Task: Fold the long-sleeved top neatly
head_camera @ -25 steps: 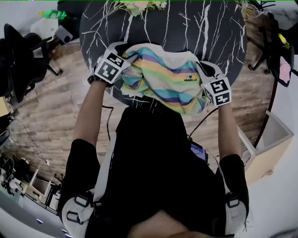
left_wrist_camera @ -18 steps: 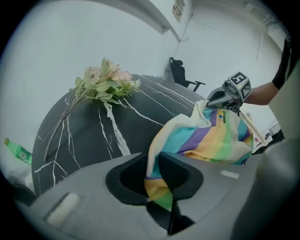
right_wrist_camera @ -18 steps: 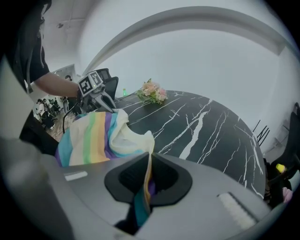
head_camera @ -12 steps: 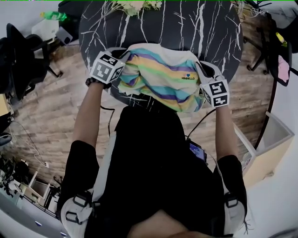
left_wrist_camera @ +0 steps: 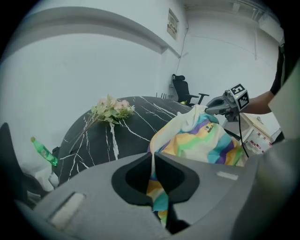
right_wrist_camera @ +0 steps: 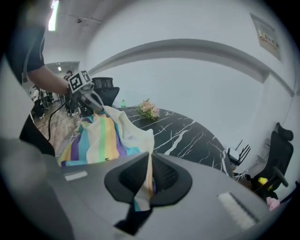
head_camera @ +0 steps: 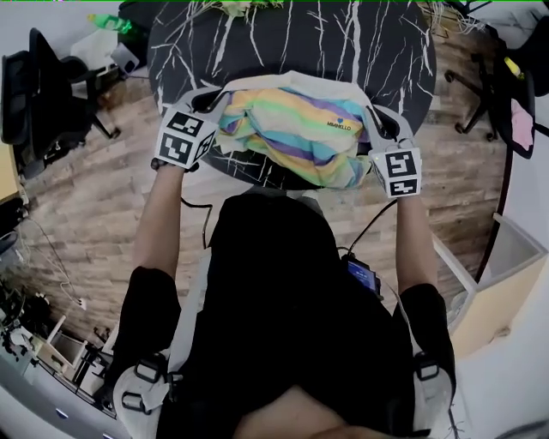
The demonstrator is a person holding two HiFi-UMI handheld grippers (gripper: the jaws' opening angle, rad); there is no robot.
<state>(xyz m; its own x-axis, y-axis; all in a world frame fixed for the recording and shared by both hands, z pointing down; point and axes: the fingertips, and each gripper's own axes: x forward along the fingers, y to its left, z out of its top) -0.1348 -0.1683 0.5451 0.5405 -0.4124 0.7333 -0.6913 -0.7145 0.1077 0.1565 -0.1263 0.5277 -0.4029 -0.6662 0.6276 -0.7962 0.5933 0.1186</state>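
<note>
The long-sleeved top (head_camera: 296,129), striped in yellow, green, blue and purple with a white back, hangs stretched between my two grippers above the near part of the black marble table (head_camera: 343,43). My left gripper (head_camera: 221,101) is shut on the top's left edge; in the left gripper view the fabric (left_wrist_camera: 206,138) runs out from between the closed jaws of this gripper (left_wrist_camera: 153,161). My right gripper (head_camera: 371,116) is shut on the right edge, and the cloth (right_wrist_camera: 101,136) is pinched in the right gripper (right_wrist_camera: 151,161) in its own view.
A bunch of flowers (head_camera: 249,7) lies at the table's far edge. A green bottle (head_camera: 107,21) and an office chair (head_camera: 43,86) stand at the left on the wooden floor. A light cabinet (head_camera: 506,283) is at the right.
Both grippers have risen and moved away from the body, lifting the top off the table's near edge. It now hangs spread between them.
</note>
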